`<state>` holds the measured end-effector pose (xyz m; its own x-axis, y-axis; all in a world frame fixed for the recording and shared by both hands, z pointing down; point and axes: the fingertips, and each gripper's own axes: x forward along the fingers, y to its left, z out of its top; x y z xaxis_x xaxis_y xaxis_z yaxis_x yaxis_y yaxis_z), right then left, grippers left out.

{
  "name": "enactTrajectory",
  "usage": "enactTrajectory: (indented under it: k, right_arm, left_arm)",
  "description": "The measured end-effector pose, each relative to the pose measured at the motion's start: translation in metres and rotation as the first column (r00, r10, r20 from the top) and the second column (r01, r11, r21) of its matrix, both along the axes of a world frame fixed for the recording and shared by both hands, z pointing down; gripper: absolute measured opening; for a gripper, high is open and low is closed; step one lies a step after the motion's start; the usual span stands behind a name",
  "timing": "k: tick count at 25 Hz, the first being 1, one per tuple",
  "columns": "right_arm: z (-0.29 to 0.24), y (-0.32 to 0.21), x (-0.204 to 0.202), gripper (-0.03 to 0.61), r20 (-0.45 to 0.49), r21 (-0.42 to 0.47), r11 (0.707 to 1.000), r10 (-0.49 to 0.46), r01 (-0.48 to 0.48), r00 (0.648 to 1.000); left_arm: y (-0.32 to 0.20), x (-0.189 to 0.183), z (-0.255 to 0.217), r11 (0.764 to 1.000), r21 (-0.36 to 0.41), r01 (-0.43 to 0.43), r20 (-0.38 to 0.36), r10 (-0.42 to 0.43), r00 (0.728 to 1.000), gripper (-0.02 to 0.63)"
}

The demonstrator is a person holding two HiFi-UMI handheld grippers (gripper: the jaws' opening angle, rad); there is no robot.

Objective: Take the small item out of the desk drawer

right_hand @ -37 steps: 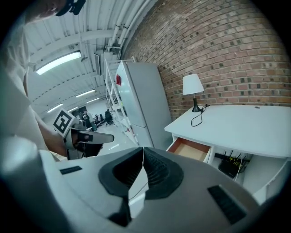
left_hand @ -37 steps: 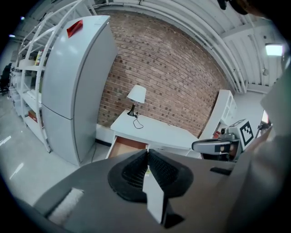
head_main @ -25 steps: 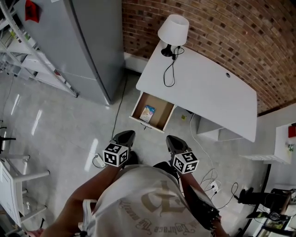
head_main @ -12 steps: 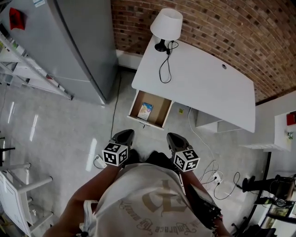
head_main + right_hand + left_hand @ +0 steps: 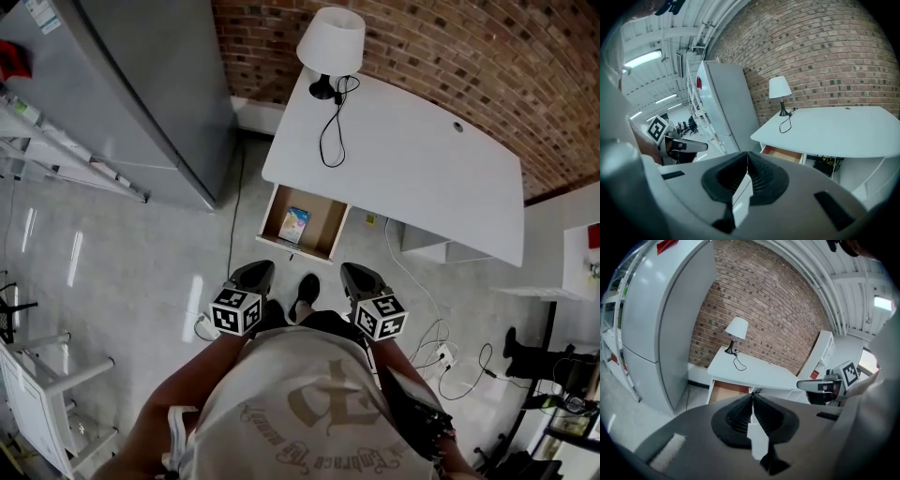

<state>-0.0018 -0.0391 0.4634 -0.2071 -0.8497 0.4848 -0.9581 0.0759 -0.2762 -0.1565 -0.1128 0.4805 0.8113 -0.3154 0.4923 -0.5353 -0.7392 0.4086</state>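
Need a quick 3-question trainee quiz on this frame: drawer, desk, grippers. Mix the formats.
1. True or false: the drawer under the desk is shut.
2. What stands on the desk? A) a lamp B) a laptop C) a mug
3. Fill in: the jaws of the left gripper and the right gripper are both ____, with nothing between them.

Key:
1. False: it is pulled out, with the small item lying inside.
2. A
3. shut
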Motion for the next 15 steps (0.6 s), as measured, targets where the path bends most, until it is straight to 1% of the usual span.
enactTrajectory:
  k: [4, 9, 15]
  right_arm:
    - [-0.003, -0.021, 0.011, 0.006, 0.015, 0.018, 1.0, -0.021, 0.021, 1.0]
    - [0.003, -0.037, 0.028, 0.006, 0.011, 0.014, 0.998, -0.054, 0.054, 0.998]
    - [0.011, -0.058, 0.045, 0.006, 0.031, 0.013, 0.997, -0.082, 0.082, 0.996]
  left_arm:
    - [-0.014, 0.011, -0.006, 1.0, 0.02, -0.005, 0.019, 0.005, 1.0, 0.015]
    - [-0.024, 0.036, -0.012, 0.997, 0.069, -0.024, 0.044, 0.021, 0.999, 0.015]
    - [-0.044, 0.055, -0.012, 0.998, 0.066, 0.002, 0.074, -0.007, 0.997, 0.015]
